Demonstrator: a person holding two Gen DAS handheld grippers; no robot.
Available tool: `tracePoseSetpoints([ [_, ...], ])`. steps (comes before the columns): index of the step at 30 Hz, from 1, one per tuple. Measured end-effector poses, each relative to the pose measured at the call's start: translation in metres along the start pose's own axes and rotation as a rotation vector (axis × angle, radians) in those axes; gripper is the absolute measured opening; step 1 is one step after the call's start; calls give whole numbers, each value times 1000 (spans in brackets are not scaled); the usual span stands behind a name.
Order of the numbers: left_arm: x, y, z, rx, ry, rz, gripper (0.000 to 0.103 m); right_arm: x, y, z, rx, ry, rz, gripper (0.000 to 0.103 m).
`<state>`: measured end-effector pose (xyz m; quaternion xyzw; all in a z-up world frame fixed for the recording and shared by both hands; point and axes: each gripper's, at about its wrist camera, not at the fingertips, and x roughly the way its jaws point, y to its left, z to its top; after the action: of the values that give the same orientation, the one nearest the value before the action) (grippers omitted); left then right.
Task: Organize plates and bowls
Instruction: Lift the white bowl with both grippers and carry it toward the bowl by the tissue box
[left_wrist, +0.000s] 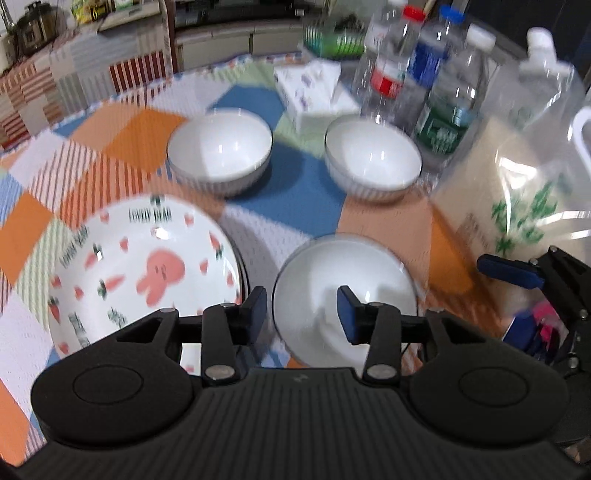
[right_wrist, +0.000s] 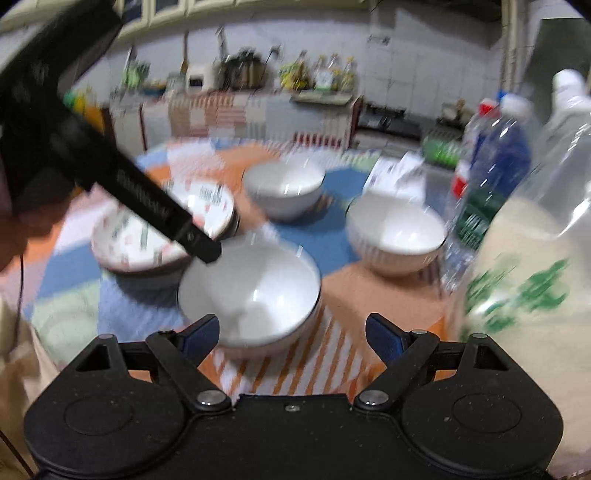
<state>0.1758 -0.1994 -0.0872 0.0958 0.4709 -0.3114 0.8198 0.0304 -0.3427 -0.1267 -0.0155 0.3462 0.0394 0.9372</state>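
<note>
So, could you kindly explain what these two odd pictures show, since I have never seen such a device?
No robot here: a person carries a hand-held gripper in each hand, each with a wide-angle camera looking along its two fingers. The black shape at the bottom of each picture is the tool itself.

The left view shows the left hand-held gripper, jaws apart with nothing between them, above a rabbit-patterned plate and a white bowl. Two more bowls, a tissue box and water bottles stand behind on a patchwork tablecloth.

The right view shows the right hand-held gripper, wide open and empty, over that same near bowl. Both pictures are motion-blurred.
</note>
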Motion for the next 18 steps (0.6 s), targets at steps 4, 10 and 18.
tracePoseSetpoints([
  [4,-7,5,23,-44,-48,-27,41,-4,-15,19,121,-83,3,89],
  [10,5,8,63,-95,-81,-79,46,32,-37,39,313,-59,-21,89],
  [18,63,3,90,-123,-51,-96,47,104,-58,41,589,39,-33,89],
])
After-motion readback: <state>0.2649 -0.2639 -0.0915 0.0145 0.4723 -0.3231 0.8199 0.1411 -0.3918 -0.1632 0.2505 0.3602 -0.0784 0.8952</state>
